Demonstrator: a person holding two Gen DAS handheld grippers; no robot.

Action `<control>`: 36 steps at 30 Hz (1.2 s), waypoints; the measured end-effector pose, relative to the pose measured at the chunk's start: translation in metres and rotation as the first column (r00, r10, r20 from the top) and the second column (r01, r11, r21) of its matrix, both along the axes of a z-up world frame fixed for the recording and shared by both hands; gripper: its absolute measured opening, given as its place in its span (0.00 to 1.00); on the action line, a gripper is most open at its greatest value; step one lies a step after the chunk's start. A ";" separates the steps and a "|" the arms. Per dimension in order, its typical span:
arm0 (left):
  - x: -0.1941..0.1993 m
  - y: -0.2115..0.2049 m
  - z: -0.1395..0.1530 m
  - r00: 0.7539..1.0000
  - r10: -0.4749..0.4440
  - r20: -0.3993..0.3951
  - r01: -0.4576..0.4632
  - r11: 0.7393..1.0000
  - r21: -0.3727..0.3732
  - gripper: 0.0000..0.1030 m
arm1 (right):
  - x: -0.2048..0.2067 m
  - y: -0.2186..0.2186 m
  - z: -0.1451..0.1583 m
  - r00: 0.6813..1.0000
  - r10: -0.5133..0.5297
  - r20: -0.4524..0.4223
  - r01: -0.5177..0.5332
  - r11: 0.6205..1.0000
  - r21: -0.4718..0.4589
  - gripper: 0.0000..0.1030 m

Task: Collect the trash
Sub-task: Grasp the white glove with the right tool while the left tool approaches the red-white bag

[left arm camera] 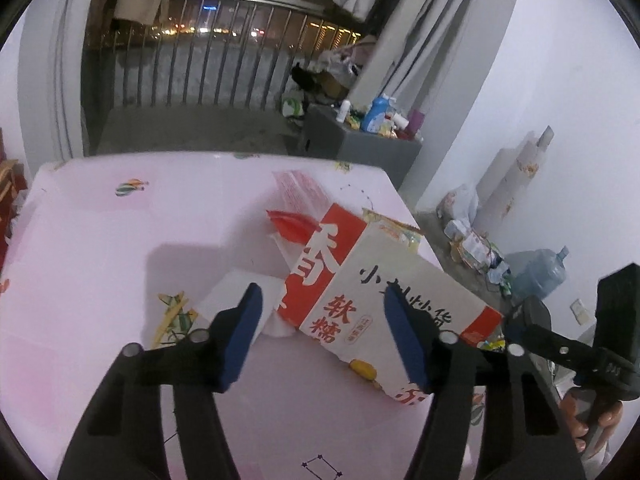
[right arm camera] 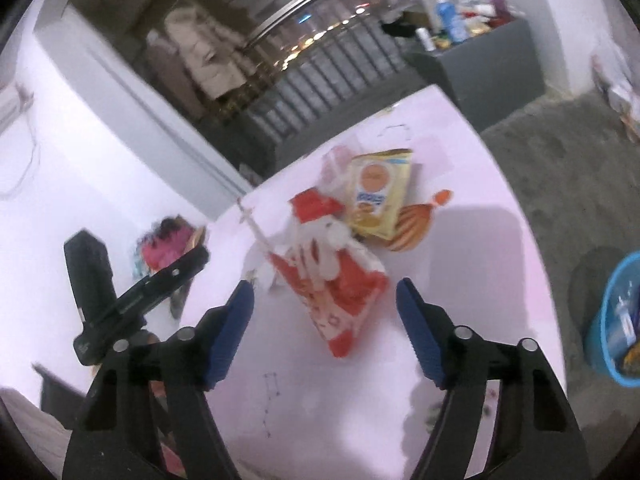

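Left gripper (left arm camera: 322,330): jaws apart, nothing pinched, red-and-white carton (left arm camera: 384,300) lying between the pads on the pink table (left arm camera: 100,240).
Right gripper (right arm camera: 324,332): jaws apart, empty, short of the carton (right arm camera: 340,276).
Right view only: yellow snack packet (right arm camera: 378,196), blue bin (right arm camera: 614,320) on the floor.
Left view only: white box (left arm camera: 236,300) beside the carton, water jug (left arm camera: 540,272).

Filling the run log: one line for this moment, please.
phase: approach | left gripper: open, over red-and-white snack box | right gripper: open, short of it | yellow packet: on pink table
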State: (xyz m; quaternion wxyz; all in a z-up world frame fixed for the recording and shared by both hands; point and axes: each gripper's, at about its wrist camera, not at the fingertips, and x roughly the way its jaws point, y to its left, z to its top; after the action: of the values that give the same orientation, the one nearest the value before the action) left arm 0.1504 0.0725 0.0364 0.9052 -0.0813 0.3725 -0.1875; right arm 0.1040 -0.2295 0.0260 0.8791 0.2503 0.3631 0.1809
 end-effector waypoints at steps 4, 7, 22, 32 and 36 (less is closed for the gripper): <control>0.006 -0.004 -0.004 1.000 -0.016 -0.019 0.016 1.000 0.004 0.50 | 0.018 0.020 -0.003 0.999 0.045 0.001 -0.045 0.999 -0.012 0.45; 0.011 -0.002 -0.007 0.999 -0.015 -0.033 0.016 1.000 0.004 0.46 | 0.024 0.028 -0.010 0.997 0.077 -0.025 -0.077 0.997 0.002 0.19; -0.013 -0.029 -0.017 0.980 -0.149 -0.128 0.150 0.989 -0.003 0.43 | -0.044 0.014 -0.002 0.970 0.234 -0.070 -0.224 0.966 0.130 0.00; -0.031 -0.049 -0.049 0.960 -0.189 -0.205 0.196 0.981 0.010 0.43 | -0.055 0.039 -0.022 0.952 0.260 -0.159 -0.255 0.966 0.051 0.00; -0.030 -0.044 -0.053 0.960 -0.176 -0.217 0.183 0.983 0.012 0.43 | -0.050 0.040 -0.023 0.959 0.229 -0.167 -0.231 0.973 0.002 0.01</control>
State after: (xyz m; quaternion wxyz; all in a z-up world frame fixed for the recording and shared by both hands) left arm 0.1208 0.0280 -0.0169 0.8401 -0.0522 0.4769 -0.2530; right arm 0.0537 -0.1892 0.0026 0.8208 0.2131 0.4634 0.2571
